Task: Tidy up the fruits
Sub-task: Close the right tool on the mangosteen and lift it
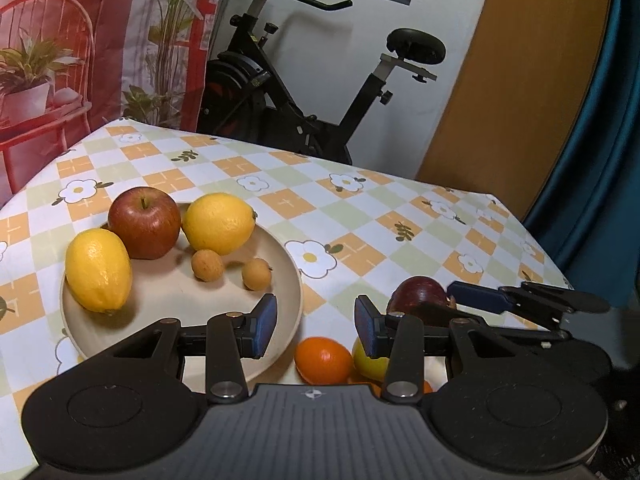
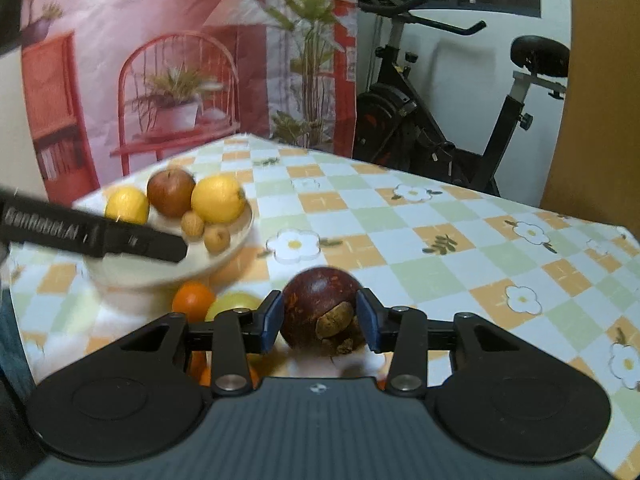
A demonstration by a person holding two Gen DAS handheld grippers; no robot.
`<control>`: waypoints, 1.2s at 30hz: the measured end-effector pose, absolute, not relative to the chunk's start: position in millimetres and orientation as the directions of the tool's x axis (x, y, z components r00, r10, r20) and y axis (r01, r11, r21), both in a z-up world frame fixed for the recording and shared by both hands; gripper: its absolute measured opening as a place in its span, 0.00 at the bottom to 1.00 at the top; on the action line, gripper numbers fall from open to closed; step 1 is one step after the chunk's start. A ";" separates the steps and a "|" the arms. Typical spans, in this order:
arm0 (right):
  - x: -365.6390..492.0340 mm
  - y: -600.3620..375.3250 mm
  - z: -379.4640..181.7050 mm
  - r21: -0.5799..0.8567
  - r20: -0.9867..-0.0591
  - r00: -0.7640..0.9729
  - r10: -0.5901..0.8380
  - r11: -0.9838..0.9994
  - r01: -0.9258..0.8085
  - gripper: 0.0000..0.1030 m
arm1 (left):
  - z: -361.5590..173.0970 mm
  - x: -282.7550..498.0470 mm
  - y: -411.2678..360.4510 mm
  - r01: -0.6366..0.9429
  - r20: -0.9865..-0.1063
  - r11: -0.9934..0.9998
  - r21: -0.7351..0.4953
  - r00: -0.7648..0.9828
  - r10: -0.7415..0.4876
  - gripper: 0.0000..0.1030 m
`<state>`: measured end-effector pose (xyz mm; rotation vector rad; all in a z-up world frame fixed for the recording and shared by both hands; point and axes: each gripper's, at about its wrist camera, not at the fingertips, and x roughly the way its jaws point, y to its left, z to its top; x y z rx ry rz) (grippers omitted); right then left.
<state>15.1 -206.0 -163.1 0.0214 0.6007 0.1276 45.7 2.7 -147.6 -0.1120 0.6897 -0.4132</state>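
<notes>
Near table edge: round dark-maroon mangosteen (image 2: 320, 304), brown dried calyx | right gripper (image 2: 320, 320) clamps it | left gripper (image 1: 316, 326) empty, parted.

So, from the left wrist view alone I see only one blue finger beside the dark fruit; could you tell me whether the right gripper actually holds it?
Observer: Yes. In the right wrist view the right gripper has both blue pads pressed on the sides of the mangosteen.
Operator: Thank you. Which way does the fruit face?
Observer: Its brownish calyx sits low on the side nearest the right wrist camera.
Operator: And what is the fruit that my own finger half hides?
Observer: A yellow-green fruit, round, lying just beside the orange in front of the plate.
</notes>
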 end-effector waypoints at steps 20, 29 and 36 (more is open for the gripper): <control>63.5 -184.9 -165.5 0.027 -0.574 0.806 0.148 0.986 -0.162 0.44 | -151.3 50.6 11.7 0.289 -0.599 0.915 -0.283 0.692 -0.404 0.44; 57.4 -193.2 -169.2 0.090 -0.537 0.829 0.153 0.988 -0.124 0.56 | -154.0 56.3 8.3 0.300 -0.600 0.903 -0.309 0.675 -0.430 0.44; 57.9 -196.4 -176.9 0.124 -0.549 0.820 0.158 0.987 -0.107 0.61 | -149.7 72.6 -0.1 0.329 -0.591 0.881 -0.340 0.654 -0.472 0.53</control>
